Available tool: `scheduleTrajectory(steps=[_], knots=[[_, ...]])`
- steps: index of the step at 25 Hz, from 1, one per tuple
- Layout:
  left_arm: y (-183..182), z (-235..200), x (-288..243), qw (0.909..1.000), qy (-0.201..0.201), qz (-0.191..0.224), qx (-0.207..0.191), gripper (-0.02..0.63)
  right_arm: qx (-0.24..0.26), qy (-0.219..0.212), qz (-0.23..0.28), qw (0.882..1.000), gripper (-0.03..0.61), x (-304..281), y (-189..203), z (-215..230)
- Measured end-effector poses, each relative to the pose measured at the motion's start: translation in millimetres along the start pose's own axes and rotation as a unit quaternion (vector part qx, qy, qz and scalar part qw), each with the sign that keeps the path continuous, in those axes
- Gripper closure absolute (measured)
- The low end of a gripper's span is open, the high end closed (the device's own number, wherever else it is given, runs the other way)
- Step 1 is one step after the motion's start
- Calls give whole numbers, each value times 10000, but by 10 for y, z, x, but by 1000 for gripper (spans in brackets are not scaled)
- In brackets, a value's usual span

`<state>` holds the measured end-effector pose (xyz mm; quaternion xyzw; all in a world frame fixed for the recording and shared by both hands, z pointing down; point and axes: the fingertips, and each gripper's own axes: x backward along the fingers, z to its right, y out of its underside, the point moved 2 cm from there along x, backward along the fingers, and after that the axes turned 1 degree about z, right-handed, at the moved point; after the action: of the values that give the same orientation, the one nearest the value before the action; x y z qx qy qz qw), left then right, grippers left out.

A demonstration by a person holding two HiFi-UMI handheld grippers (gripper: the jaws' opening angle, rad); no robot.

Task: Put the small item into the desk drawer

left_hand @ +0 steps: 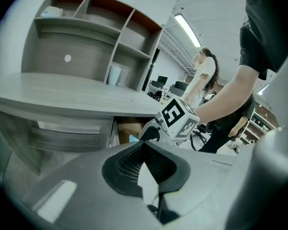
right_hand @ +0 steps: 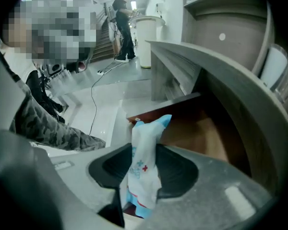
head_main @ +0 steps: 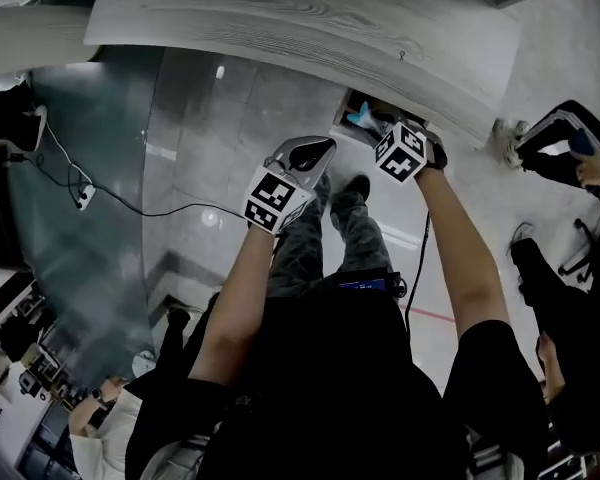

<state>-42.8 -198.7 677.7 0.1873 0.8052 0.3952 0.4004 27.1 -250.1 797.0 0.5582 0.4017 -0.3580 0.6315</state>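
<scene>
Head view looks steeply down on a pale grey wooden desk (head_main: 280, 28) curving across the top of the frame, above a glossy light floor (head_main: 210, 128). In the left gripper view the desk carries a shelf unit (left_hand: 86, 37) with open compartments along its back edge. Under the desk's right part, the drawer (right_hand: 201, 128) stands pulled open, its brown inside bare where it shows.

The person's two bare forearms reach out over camouflage trousers (head_main: 320, 238). The left gripper (left_hand: 144, 143) hovers in front of the desk, apart from the drawer. Its black pads are pressed together at the tips, with nothing between them. The right gripper (right_hand: 145, 148) is tilted steeply down at the mouth of the drawer, its marker cube (head_main: 402, 153) facing up.

The right gripper's jaws pinch a small soft packet (right_hand: 146, 128), white with light blue ends and a tiny red cross, by its middle. The packet's free end sticks out past the pads, over the drawer's front edge and its open inside. Whether the packet touches the drawer floor cannot be told.
</scene>
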Motion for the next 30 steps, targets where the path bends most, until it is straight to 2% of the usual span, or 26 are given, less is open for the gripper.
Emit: scheduleTrajectory(steps=[12, 26, 30], knots=[[57, -47, 113, 9998, -105, -19, 140, 612, 290, -157, -476, 9983, 422, -163, 135, -39], [153, -111, 157, 9997, -130, 13, 195, 612, 142, -160, -504, 9985, 420, -305, 163, -42], [151, -100, 172, 9997, -125, 28, 193, 612, 119, -110, -498, 9986, 390, -274, 144, -30]])
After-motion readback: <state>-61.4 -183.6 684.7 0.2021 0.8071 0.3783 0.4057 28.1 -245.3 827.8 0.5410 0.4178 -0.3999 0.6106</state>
